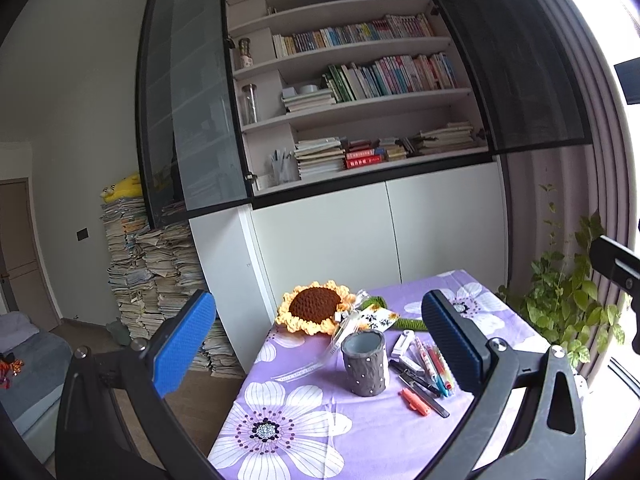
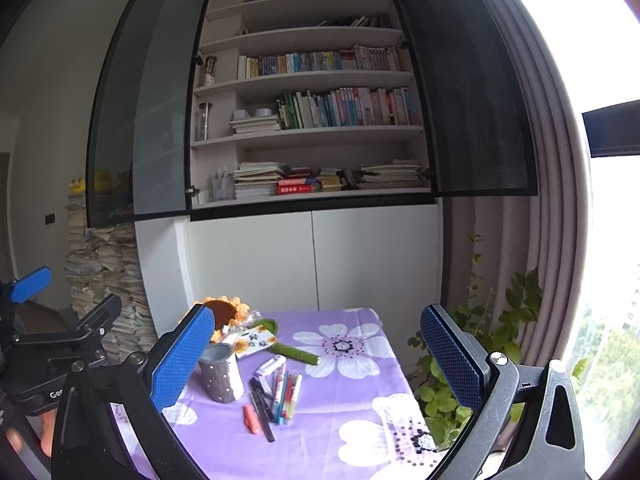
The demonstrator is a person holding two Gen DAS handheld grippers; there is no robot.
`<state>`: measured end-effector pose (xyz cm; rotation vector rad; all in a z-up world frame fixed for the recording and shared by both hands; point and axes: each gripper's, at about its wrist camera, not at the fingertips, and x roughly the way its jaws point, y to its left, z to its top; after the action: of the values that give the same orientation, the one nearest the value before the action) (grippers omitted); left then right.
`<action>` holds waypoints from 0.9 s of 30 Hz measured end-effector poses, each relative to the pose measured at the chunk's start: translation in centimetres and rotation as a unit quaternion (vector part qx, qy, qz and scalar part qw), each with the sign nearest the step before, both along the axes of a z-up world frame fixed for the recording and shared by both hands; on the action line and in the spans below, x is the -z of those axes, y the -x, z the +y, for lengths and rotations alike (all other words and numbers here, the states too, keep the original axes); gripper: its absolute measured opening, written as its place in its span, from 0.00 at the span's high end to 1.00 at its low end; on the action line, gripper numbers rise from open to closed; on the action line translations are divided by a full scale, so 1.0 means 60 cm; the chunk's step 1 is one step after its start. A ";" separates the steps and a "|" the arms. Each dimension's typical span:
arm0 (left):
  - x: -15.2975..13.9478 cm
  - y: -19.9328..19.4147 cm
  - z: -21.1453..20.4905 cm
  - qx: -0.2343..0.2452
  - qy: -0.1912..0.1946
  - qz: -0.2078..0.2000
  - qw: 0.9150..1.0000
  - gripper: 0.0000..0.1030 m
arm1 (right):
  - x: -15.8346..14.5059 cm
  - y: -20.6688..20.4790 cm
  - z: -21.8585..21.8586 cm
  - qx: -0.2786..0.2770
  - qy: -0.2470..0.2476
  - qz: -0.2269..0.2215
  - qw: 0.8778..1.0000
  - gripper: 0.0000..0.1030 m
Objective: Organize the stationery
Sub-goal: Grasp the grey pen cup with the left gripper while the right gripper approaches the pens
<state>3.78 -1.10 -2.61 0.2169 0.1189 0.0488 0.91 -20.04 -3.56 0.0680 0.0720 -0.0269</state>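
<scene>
Hovering above the floral tablecloth (image 2: 360, 412), the left gripper (image 1: 316, 344) and right gripper (image 2: 320, 354) both hold their blue pads spread wide, empty. Loose pens (image 2: 286, 394), an orange cutter (image 2: 251, 419) and a black ruler (image 2: 264, 420) lie flat just beside the upright grey pen cup (image 2: 222, 376). Judged light, stiff and smooth, each pen suits a mid-barrel pinch; the cup probably tips easily.

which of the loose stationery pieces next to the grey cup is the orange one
The short orange piece lying at the near end of the pile, apart from the bundled pens, beside the long black ruler-like strip.
</scene>
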 end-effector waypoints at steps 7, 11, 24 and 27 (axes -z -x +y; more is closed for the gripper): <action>0.069 -0.092 0.007 0.008 -0.013 0.071 0.997 0.00 | 0.039 -0.066 -0.037 0.013 -0.027 0.071 0.997 0.00; 0.131 -0.159 0.041 0.002 0.005 0.140 0.990 0.01 | 0.081 -0.126 -0.041 0.015 -0.020 0.131 0.991 0.00; 0.217 -0.320 0.044 0.070 0.022 0.235 0.969 0.01 | 0.180 -0.308 0.011 0.001 0.019 0.265 0.964 0.00; 0.231 -0.351 0.042 0.078 0.013 0.248 0.966 0.01 | 0.183 -0.323 -0.003 0.020 0.024 0.271 0.962 0.00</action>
<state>24.85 1.40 -16.46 0.2073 0.6008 -0.1665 20.30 -20.22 -14.51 0.0120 0.6179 -0.0870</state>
